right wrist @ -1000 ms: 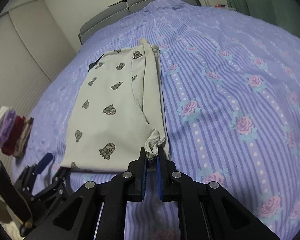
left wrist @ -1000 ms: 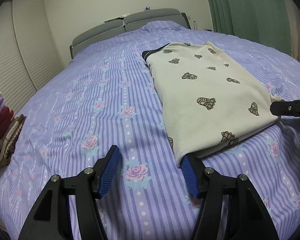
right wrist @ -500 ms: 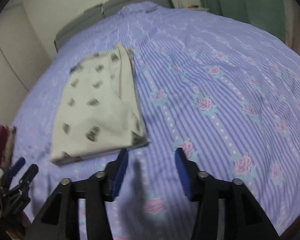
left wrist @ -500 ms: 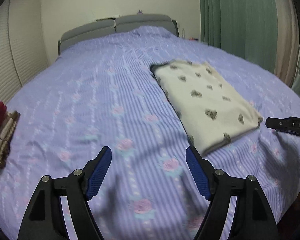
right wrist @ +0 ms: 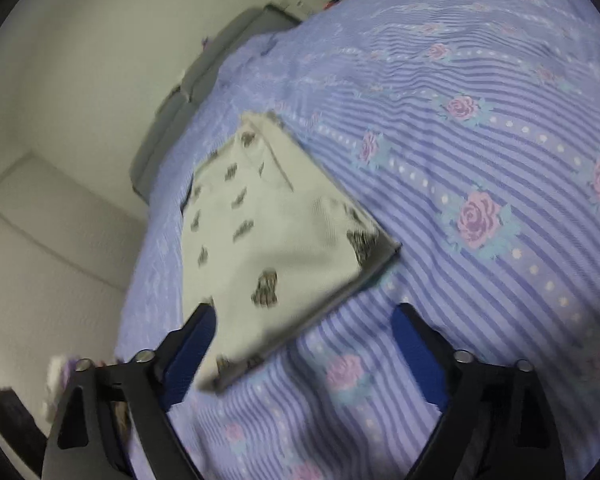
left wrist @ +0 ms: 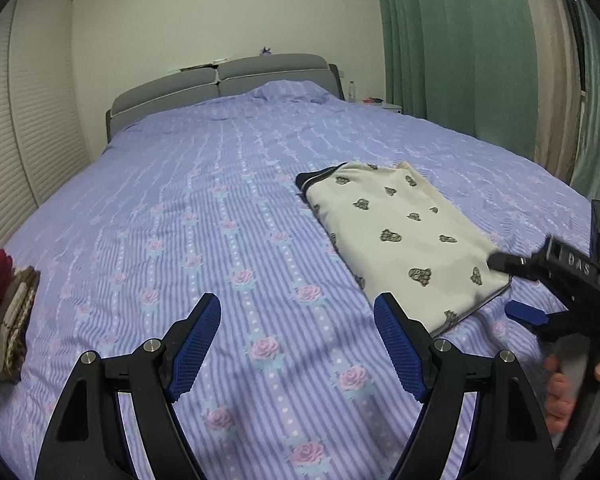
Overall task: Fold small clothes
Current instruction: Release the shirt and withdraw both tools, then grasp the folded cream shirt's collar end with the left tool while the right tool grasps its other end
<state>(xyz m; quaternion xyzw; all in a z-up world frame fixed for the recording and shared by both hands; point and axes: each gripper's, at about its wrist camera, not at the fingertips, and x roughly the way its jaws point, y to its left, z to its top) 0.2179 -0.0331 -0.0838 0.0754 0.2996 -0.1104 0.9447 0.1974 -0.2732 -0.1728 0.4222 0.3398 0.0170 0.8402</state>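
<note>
At the bed's left edge, a stack of folded clothes in dark red and brown (left wrist: pixel 4 312) sits well apart from everything else; only the left wrist view shows it sharply. The left tongs (left wrist: pixel 298 340) hang wide apart over bare purple striped bedspread with pink roses (left wrist: pixel 180 208), holding nothing. To their right lies the cream folded garment printed with small dark figures (left wrist: pixel 400 236), flat on the bed toward its right side, a dark collar edge at its far end. The right tongs (left wrist: pixel 512 288) show there at the garment's near right corner, gripped by a hand (left wrist: pixel 568 384). The left view alone shows the grey padded headboard (left wrist: pixel 220 84) and green curtains (left wrist: pixel 452 48) clearly. The right wrist view, tilted and blurred, shows the right tongs (right wrist: pixel 304 344) spread wide and empty, the left finger over the garment's (right wrist: pixel 268 232) near edge.
</note>
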